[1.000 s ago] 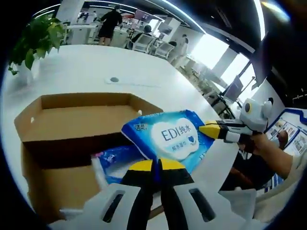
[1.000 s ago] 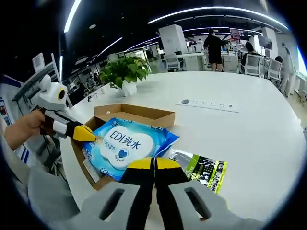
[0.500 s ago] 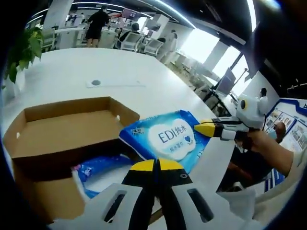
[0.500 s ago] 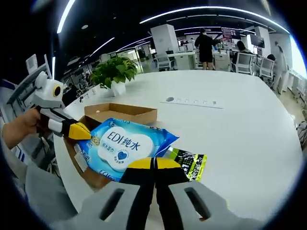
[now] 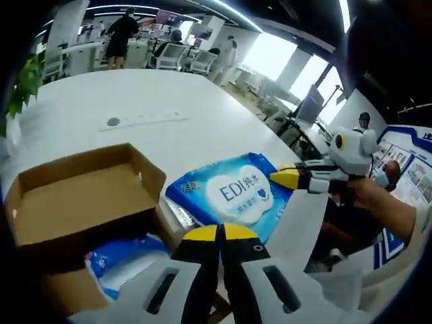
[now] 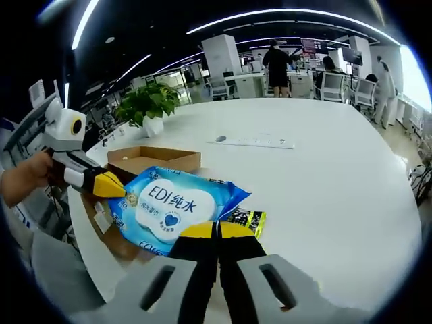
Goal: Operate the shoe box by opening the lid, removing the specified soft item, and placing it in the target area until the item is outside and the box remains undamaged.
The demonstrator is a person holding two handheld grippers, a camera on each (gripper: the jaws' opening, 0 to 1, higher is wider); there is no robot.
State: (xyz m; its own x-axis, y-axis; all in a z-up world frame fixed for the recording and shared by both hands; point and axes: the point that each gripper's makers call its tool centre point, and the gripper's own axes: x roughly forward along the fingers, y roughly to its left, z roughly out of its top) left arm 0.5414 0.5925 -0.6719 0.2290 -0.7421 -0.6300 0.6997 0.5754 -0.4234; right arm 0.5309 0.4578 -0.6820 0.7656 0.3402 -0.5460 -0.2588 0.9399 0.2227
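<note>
A blue wipes pack [image 5: 237, 196] with a white label hangs above the table beside the open cardboard shoe box [image 5: 81, 192]. My left gripper [image 5: 219, 233] is shut on the pack's near edge. The right gripper [image 5: 278, 177] comes in from the right, pinching the opposite edge. In the right gripper view the same pack [image 6: 170, 206] sits between my right gripper [image 6: 217, 231], shut on it, and the left gripper [image 6: 121, 191] at its left edge. The box [image 6: 154, 156] lies behind the pack. A second blue pack [image 5: 125, 260] lies inside the box.
A black and green packet [image 6: 247, 217] lies on the white table [image 6: 324, 182] just right of the wipes. A potted plant [image 6: 145, 104] stands beyond the box and a flat socket strip [image 6: 253, 142] further back. People and chairs are far behind. A person's hand [image 5: 378, 202] holds the right gripper.
Both grippers have carried the wipes pack sideways off the box toward the table's near side. The box has slid left in the left gripper view, and more of the pack inside shows.
</note>
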